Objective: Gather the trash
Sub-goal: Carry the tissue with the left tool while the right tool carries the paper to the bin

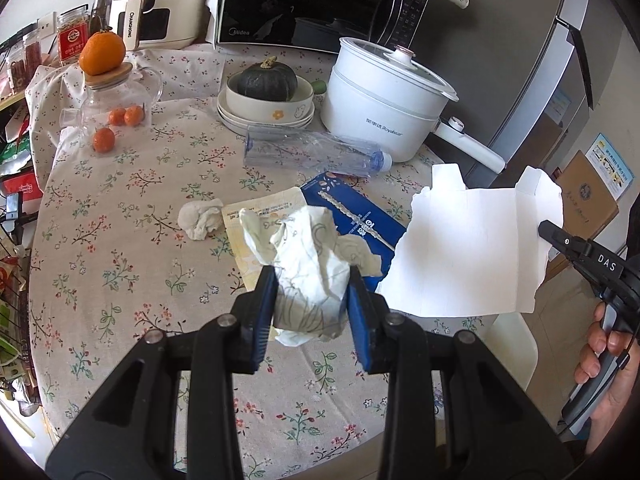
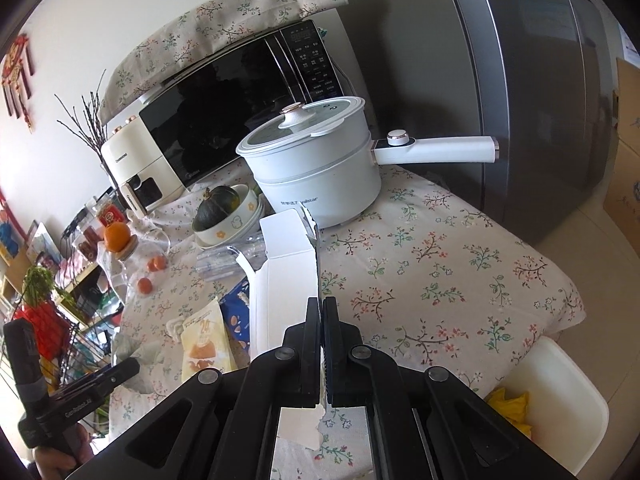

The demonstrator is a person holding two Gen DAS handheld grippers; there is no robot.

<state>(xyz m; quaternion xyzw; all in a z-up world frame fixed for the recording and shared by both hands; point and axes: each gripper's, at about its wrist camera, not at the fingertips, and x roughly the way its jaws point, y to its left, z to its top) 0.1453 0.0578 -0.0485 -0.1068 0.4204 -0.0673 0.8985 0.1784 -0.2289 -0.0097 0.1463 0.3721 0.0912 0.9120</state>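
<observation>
My left gripper (image 1: 312, 280) is shut on a crumpled printed tissue wad (image 1: 308, 264), held just above the floral tablecloth (image 1: 120, 264). My right gripper (image 2: 322, 304) is shut on the edge of a flattened white carton (image 2: 282, 280); in the left wrist view that carton (image 1: 476, 248) hangs at the right with the right gripper (image 1: 550, 230) pinching its edge. On the table lie a small white tissue ball (image 1: 200, 218), a cream snack wrapper (image 1: 256, 220), a blue wrapper (image 1: 352, 216) and an empty clear plastic bottle (image 1: 312, 152).
A white electric pot (image 1: 384, 96), stacked bowls with a dark squash (image 1: 266, 98), a glass jar with oranges (image 1: 116, 96), a microwave (image 1: 312, 0) and an air fryer (image 1: 156, 4) crowd the back. A white bin (image 2: 560, 392) with yellow trash stands beside the table, a fridge (image 2: 540, 80) behind.
</observation>
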